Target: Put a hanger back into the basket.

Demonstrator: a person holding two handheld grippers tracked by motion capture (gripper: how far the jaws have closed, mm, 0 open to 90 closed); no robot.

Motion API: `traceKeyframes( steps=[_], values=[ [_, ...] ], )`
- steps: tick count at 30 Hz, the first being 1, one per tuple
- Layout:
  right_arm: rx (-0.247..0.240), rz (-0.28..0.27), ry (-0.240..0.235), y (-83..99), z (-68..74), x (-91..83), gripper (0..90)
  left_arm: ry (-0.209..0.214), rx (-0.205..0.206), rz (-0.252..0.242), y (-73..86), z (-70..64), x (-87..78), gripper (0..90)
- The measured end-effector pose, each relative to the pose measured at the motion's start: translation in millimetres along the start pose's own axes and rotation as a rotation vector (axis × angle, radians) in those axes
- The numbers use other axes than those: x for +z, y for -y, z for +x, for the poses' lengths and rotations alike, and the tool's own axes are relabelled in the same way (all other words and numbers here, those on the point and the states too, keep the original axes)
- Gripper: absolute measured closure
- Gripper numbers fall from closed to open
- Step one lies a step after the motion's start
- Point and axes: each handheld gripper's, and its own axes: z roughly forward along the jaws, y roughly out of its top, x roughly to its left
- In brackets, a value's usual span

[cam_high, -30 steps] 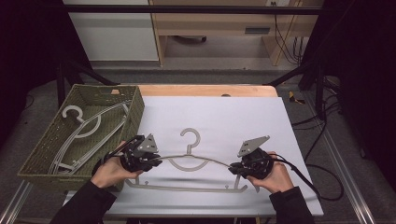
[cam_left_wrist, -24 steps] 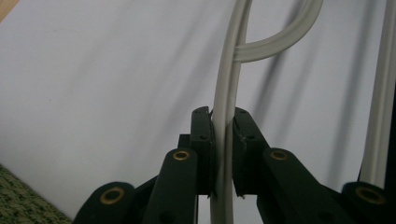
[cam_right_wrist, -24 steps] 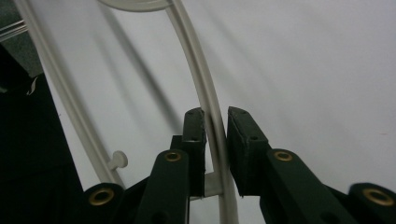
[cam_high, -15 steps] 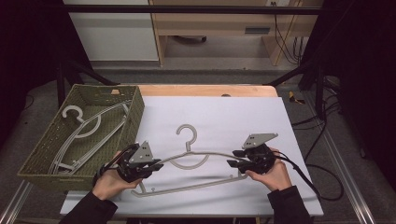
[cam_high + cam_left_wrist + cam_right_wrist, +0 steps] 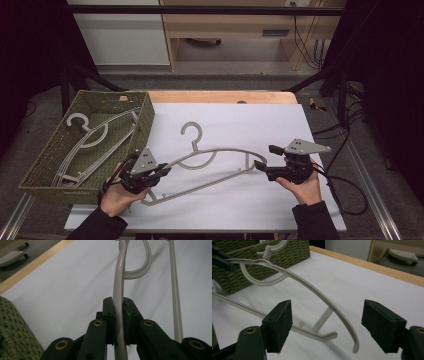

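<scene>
A grey plastic hanger [image 5: 220, 151] lies slanted across the white table top [image 5: 240, 120], its hook pointing away from me. My left gripper [image 5: 164, 171] is shut on the hanger's left arm. In the left gripper view, that arm [image 5: 119, 282] runs up from between the closed jaws of the left gripper [image 5: 118, 302]. My right gripper [image 5: 265, 157] stands open at the hanger's right end. In the right gripper view, the hanger's curved arm [image 5: 312, 290] ends between the wide-apart jaws of the right gripper [image 5: 328, 315], touching neither.
A green woven basket [image 5: 145, 125] stands at the table's left and holds more grey hangers [image 5: 95, 140]. Its wall [image 5: 274, 257] rises behind the hook in the right gripper view. A wooden strip [image 5: 220, 96] edges the table's far side.
My right gripper has opened and let go of the hanger's right end. The left gripper has moved nearer and left, turning the hanger so that it slants.
</scene>
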Motion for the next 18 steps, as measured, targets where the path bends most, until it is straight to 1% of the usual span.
traceKeyframes(
  steps=[1, 2, 3, 4, 7, 8, 9, 10, 13, 14, 15, 16, 17, 18],
  values=[
    [0.0, 0.0, 0.0, 0.0, 0.0, 0.0, 22.2, 0.0, 0.0, 0.0, 0.0, 0.0, 0.0, 81.4],
    [0.012, -0.021, 0.007, 2.2, -3.1, -3.4, 20.6, -0.016, -0.005, -0.01, -0.5, 3.6, -4.9, 81.5],
    [0.012, -0.021, 0.007, 2.2, -3.1, -3.4, 20.6, -0.016, -0.005, -0.01, -0.5, 3.6, -4.9, 81.4],
    [0.034, -0.038, 0.012, 4.2, -5.5, -6.7, 18.4, -0.03, -0.021, -0.03, -1.1, 6.7, -10.2, 81.4],
    [0.046, -0.052, 0.037, 6.6, -8.6, -10.2, 15.2, -0.045, -0.035, -0.053, -2.2, 12.0, -18.4, 81.4],
    [0.054, -0.054, 0.042, 7.4, -9.5, -11.2, 14.0, -0.054, -0.047, -0.068, -2.4, 13.3, -20.9, 81.4],
    [0.054, -0.054, 0.042, 7.4, -9.5, -11.2, 14.0, -0.054, -0.047, -0.068, -2.4, 13.3, -20.9, 81.4],
    [0.061, -0.056, 0.058, 9.7, -11.8, -12.8, 11.3, -0.07, -0.06, -0.085, -3.2, 17.1, -27.1, 81.4],
    [0.076, -0.052, 0.068, 12.0, -13.7, -13.5, 8.8, -0.094, -0.072, -0.112, -4.0, 23.6, -38.1, 81.4],
    [0.083, -0.052, 0.072, 12.6, -14.2, -13.5, 8.2, -0.102, -0.071, -0.126, -4.2, 26.6, -41.9, 81.4],
    [0.083, -0.052, 0.072, 12.6, -14.2, -13.5, 8.2, -0.102, -0.071, -0.126, -4.2, 26.6, -41.9, 81.4],
    [0.087, -0.051, 0.076, 13.3, -14.9, -13.9, 7.3, -0.11, -0.076, -0.136, -4.2, 29.9, -46.4, 81.4],
    [0.093, -0.055, 0.087, 14.5, -15.9, -14.8, 6.3, -0.114, -0.081, -0.135, -4.2, 32.7, -50.0, 81.4],
    [0.091, -0.054, 0.092, 14.9, -16.5, -15.2, 5.9, -0.127, -0.085, -0.143, -4.5, 38.0, -54.4, 81.4]
  ],
)
